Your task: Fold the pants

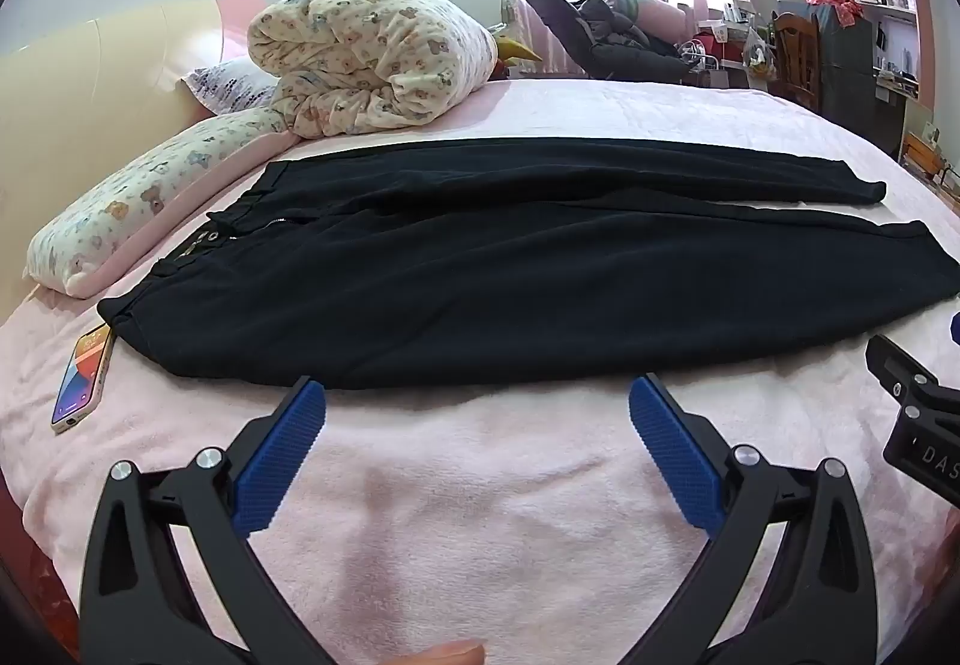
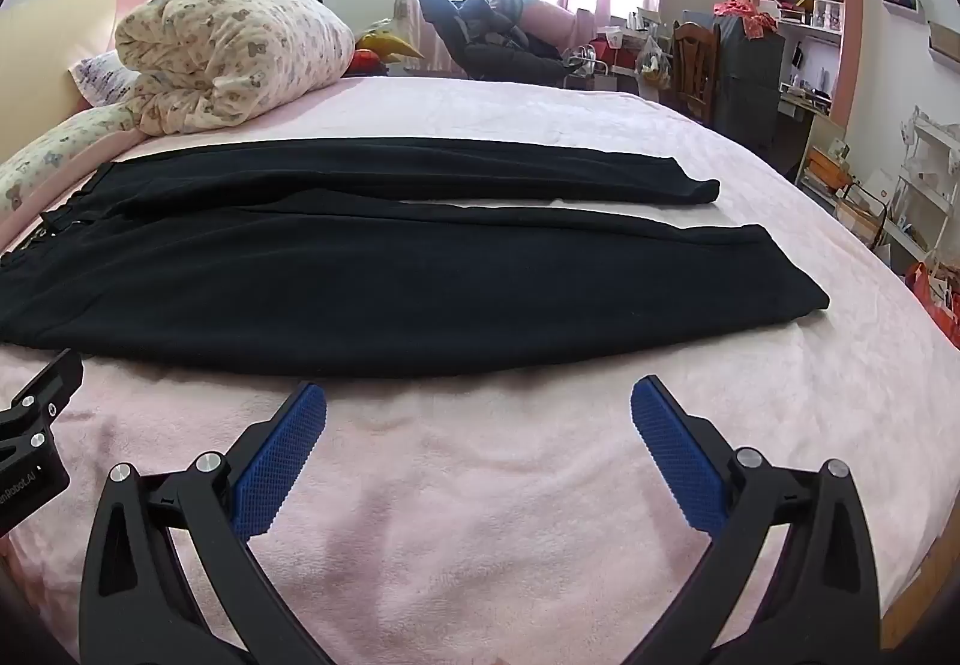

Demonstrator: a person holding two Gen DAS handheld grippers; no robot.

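Observation:
Black pants (image 1: 480, 269) lie flat across the pink bed cover (image 1: 480, 485), waistband at the left, both legs stretched to the right. They also show in the right wrist view (image 2: 390, 269). My left gripper (image 1: 477, 395) is open and empty, just in front of the near edge of the pants, close to the waist end. My right gripper (image 2: 478, 401) is open and empty, just in front of the near leg's edge. Part of the right gripper shows at the right edge of the left wrist view (image 1: 918, 407).
A smartphone (image 1: 84, 380) lies on the bed beside the waistband's near corner. A rolled patterned quilt (image 1: 372, 59) and a long pillow (image 1: 138, 203) lie at the head end. A chair with dark clothes (image 2: 486, 41), a desk and shelves (image 2: 798, 35) stand beyond the bed.

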